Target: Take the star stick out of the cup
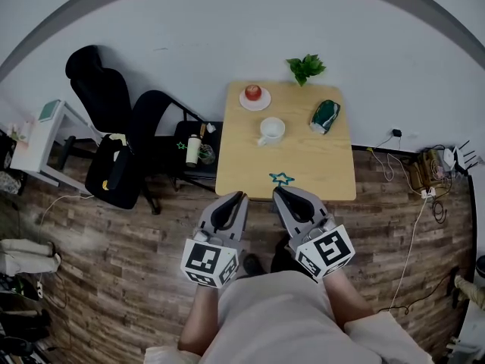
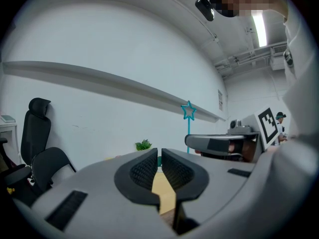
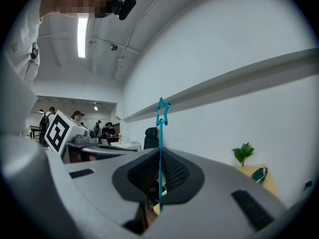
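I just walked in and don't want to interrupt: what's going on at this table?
A person stands at the near edge of the light wooden table with a gripper in each hand. The right gripper is shut on the thin teal stick with a star on top, holding it upright. The white cup stands farther back on the table, so the stick is out of it. The left gripper is shut with nothing between its jaws.

right gripper (image 3: pixel 160 156): clamped on star stick (image 3: pixel 160 133) | stick upright | plant (image 3: pixel 243 153) at right
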A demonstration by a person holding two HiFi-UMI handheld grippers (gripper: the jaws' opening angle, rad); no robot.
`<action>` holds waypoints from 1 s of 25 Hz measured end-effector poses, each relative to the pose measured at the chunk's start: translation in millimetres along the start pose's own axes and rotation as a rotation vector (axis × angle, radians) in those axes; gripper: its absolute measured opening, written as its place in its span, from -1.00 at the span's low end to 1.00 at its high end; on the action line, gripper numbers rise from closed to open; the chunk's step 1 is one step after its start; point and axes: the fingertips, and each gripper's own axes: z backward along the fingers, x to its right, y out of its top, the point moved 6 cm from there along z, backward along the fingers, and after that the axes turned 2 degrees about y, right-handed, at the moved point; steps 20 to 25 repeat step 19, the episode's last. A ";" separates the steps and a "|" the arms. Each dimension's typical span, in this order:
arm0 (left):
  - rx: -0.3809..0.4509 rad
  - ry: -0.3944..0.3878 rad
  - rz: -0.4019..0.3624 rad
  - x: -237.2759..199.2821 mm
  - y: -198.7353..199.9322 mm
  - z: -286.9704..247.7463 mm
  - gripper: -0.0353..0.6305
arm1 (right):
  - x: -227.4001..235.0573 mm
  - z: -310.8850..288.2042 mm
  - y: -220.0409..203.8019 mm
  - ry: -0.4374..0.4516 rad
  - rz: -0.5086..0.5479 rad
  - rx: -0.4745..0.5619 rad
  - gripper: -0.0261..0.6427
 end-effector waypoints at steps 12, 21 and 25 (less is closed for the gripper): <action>-0.003 0.004 0.004 -0.4 -1.6 -2.6 -0.82 | 4.9 -0.3 -1.6 -0.002 -0.012 0.004 -0.90; -0.001 0.008 0.003 -1.3 -1.0 -5.0 -0.82 | 7.7 -0.9 -1.1 0.001 -0.008 0.004 -0.90; -0.001 0.008 0.003 -1.3 -1.0 -5.0 -0.82 | 7.7 -0.9 -1.1 0.001 -0.008 0.004 -0.90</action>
